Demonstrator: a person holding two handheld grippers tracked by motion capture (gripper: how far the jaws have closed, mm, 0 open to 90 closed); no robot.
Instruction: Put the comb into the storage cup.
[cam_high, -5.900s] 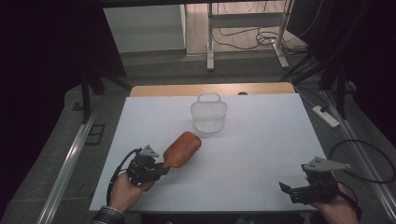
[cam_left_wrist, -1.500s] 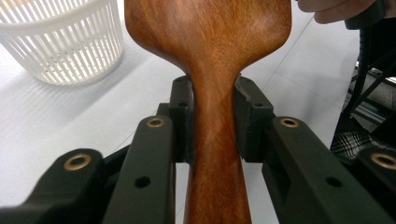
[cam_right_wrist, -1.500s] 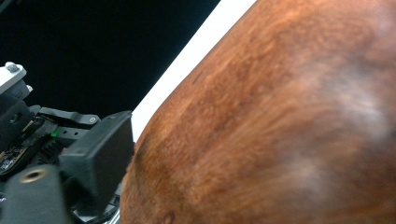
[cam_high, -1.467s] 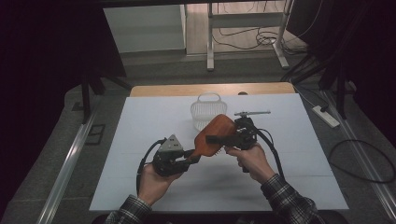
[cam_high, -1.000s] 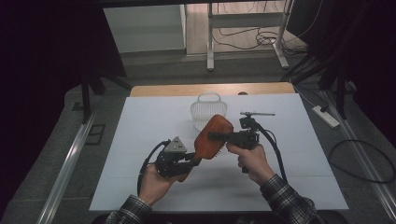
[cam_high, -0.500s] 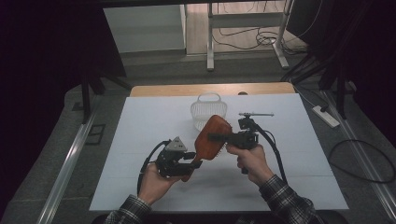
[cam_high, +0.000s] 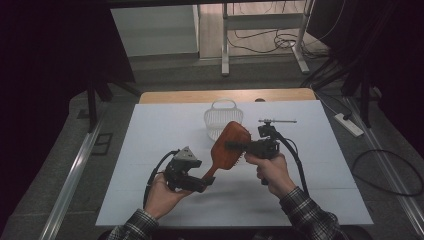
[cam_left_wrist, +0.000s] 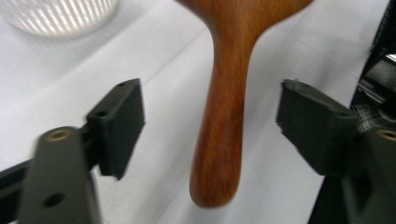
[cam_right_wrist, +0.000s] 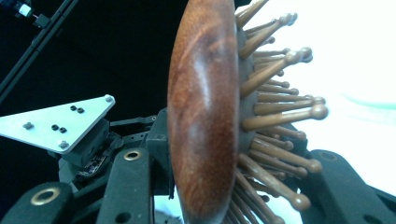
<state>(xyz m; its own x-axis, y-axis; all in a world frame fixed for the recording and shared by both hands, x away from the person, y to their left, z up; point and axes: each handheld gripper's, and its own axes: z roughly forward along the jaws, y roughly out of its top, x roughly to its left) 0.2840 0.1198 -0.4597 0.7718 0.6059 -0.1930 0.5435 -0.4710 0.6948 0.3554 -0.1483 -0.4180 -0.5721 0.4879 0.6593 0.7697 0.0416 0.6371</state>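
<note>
Nearest to me, low in the high view, my left claw (cam_high: 209, 180) sits left of centre, cradled in the left hand (cam_high: 161, 196) just above the bottom edge. Its jaws have just been opening, and in the left gripper view they stand wide with the wooden handle of the hairbrush (cam_left_wrist: 229, 107) running down between them, clear daylight on both sides, pads off the wood. So the left claw is open, handle between the jaws but not gripped.

Moving up the frame, the brush rises on a slant from that handle toward the centre of the high view, its oval head (cam_high: 230, 145) lifted off the white counter (cam_high: 150, 135). My right claw (cam_high: 235, 146) comes in from the right at mid-frame, the right hand (cam_high: 272, 172) below it, and it is clamped across the brush head. In the right gripper view I see it edge-on: the smooth brown back to the left, the wooden bristles (cam_right_wrist: 280, 98) fanning to the right, one jaw against each side. Right claw closed on the hairbrush, carrying it alone.

Further up, just behind the brush head, a small white basket (cam_high: 223, 116) stands upright on the counter. Its ribbed wall shows in the upper left of the left gripper view.
</note>
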